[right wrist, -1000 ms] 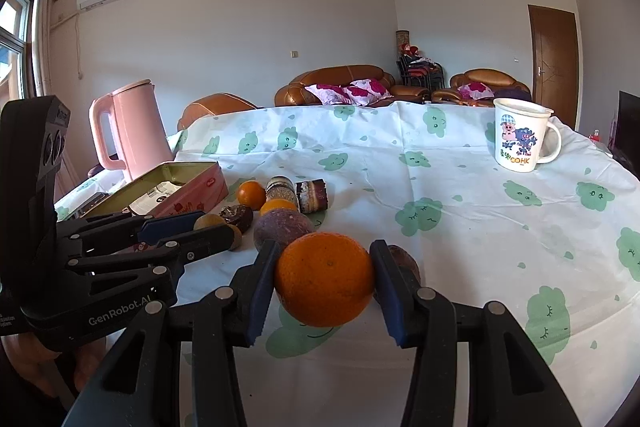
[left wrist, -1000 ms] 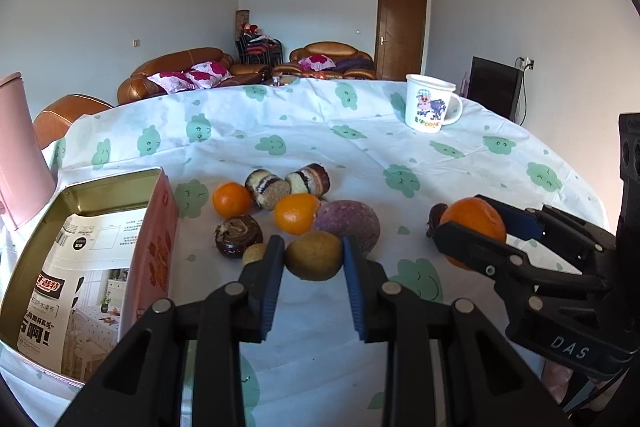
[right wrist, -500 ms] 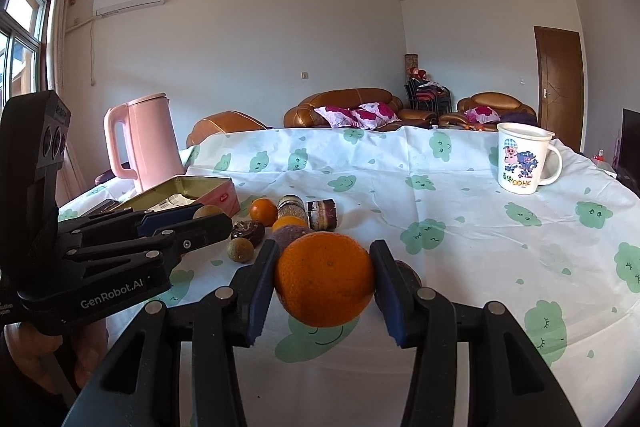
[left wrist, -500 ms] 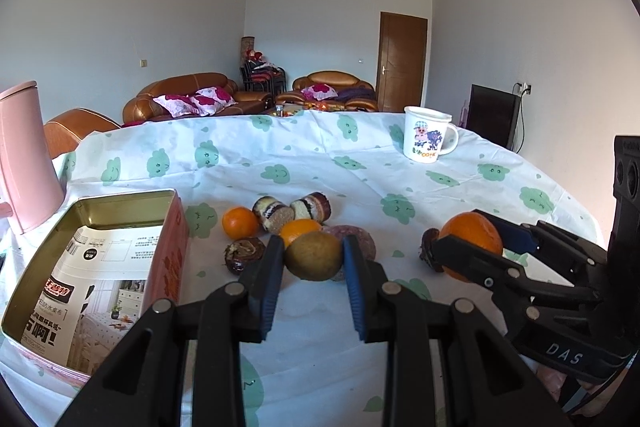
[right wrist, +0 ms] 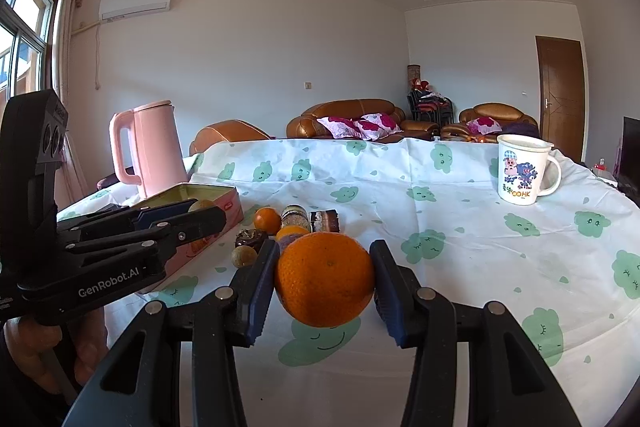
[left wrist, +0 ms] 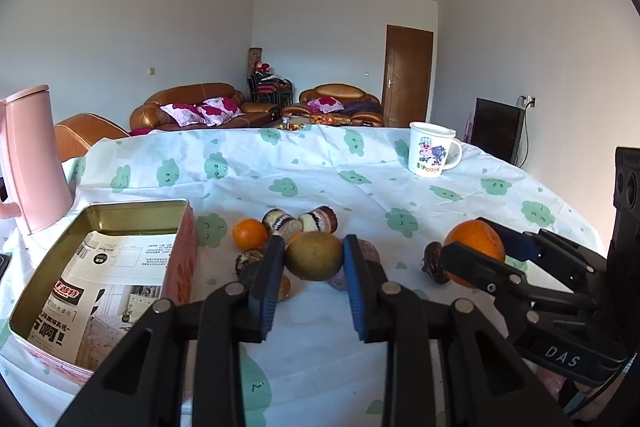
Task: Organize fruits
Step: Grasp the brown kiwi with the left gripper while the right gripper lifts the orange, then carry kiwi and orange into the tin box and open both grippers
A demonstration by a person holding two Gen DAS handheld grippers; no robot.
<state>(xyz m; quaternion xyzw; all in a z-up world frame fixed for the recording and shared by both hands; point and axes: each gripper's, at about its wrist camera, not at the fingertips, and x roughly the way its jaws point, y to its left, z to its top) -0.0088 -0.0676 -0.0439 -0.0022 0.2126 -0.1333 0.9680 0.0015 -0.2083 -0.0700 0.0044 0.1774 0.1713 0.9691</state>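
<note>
Both fruits have risen off the white tablecloth with green clouds (left wrist: 304, 187): I grip the green-brown oval kiwi (left wrist: 315, 255) in my left gripper (left wrist: 310, 277), nearer the open golden metal tin (left wrist: 132, 213) at the cloth's left edge, while my right gripper (right wrist: 325, 283) clamps the round orange (right wrist: 325, 279).

Left wrist view: left gripper (left wrist: 314, 255) fingers cover most of the fruit pile near the surface's middle. Purple fruit (left wrist: 366, 251) shows only a sliver beside the right finger; small orange (left wrist: 295, 237) just a rim above the kiwi (left wrist: 314, 255). Pink kettle (left wrist: 30, 159) cut by the left frame edge, tin (left wrist: 132, 207) near corner lost in the dark fisheye rim. Right wrist view: kiwi (right wrist: 201, 205) mostly hidden behind the left gripper; mug (right wrist: 520, 169) print too small to read fully.
</note>
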